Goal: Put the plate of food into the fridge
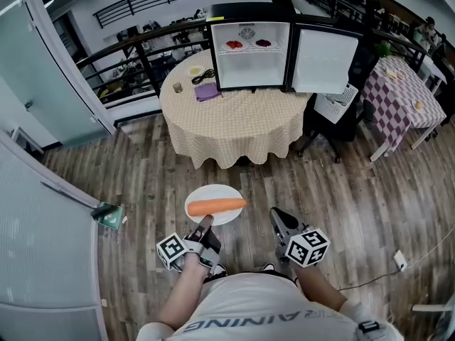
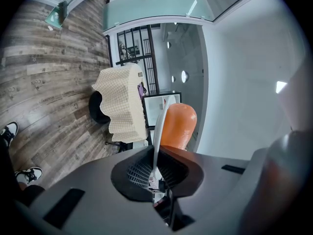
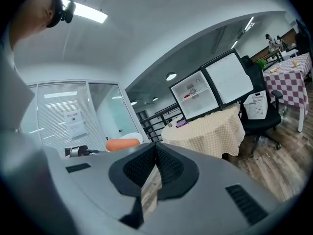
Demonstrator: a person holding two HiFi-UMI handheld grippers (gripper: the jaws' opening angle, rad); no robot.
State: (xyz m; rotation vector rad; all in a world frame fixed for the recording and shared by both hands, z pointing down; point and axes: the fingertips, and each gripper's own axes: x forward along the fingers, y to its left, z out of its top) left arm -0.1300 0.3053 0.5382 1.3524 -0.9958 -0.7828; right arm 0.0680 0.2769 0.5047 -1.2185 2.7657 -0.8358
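A white plate [image 1: 214, 214] with an orange carrot [image 1: 216, 206] on it hangs level over the wooden floor. My left gripper [image 1: 205, 226] is shut on the plate's near rim. In the left gripper view the plate's rim [image 2: 158, 131] runs edge-on into the closed jaws and the carrot [image 2: 178, 126] bulges behind it. My right gripper [image 1: 278, 217] is shut and empty, just right of the plate. The small fridge [image 1: 252, 52] stands on the round table [image 1: 234, 123] ahead, its door [image 1: 325, 61] swung open to the right.
Two small plates of food [image 1: 249, 45] sit on the fridge's upper shelf. A purple cloth [image 1: 206, 91], a black cable and a cup lie on the table's left. An office chair [image 1: 334, 123] stands right of the table, a checkered table [image 1: 398, 101] further right, glass walls on the left.
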